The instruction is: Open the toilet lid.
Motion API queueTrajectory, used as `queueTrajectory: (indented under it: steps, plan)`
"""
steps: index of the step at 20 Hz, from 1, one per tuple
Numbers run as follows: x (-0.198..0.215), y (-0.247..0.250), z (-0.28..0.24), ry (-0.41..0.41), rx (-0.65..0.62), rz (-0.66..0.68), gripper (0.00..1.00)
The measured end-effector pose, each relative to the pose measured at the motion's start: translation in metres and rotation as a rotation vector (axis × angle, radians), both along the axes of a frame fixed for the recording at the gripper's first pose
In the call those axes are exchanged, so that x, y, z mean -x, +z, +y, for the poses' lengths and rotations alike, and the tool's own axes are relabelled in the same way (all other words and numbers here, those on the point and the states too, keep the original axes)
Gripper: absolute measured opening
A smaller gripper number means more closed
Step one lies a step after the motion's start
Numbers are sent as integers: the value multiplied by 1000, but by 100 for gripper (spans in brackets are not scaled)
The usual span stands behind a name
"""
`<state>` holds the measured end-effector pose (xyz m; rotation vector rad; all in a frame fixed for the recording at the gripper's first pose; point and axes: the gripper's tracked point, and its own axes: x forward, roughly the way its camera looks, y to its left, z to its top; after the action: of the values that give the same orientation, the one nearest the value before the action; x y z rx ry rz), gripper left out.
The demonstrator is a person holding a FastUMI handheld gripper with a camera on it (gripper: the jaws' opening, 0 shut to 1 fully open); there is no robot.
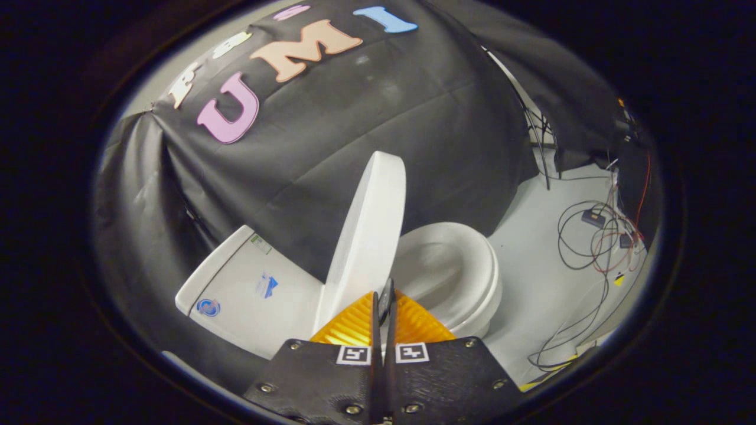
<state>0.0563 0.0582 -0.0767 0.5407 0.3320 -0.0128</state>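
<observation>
Lid (pixel 369 230) stands nearly upright over the seat (pixel 455 271). Gripper (pixel 385 310) is pinched closed, holding nothing, touching the lid's edge; it should nudge gently toward the tank (pixel 248 289).

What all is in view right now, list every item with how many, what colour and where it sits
toilet lid: one, white, raised, just ahead of the fingers
toilet seat: one, white, down on the bowl, beside the lid
toilet tank: one, white, behind the lid
cables: several, black and red, on the floor beyond the toilet
floor: one, pale grey, under the toilet
gripper: one, orange fingers on black body, fingers closed together, edge of the lid at their tips
</observation>
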Motion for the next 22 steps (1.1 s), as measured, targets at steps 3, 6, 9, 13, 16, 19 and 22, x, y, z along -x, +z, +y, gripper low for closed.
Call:
queueTrajectory:
  steps: [3,6,9,13,16,19,22]
  plan:
    - [-1,13,12,5,28,-20,1]
    - [-1,25,23,28,80,-43,1]
    - [1,34,34,50,134,-67,1]
    - [2,42,41,59,159,-83,1]
    - [2,50,50,59,166,-104,1]
    - [3,59,62,83,213,-140,1]
    - [2,66,69,90,221,-158,1]
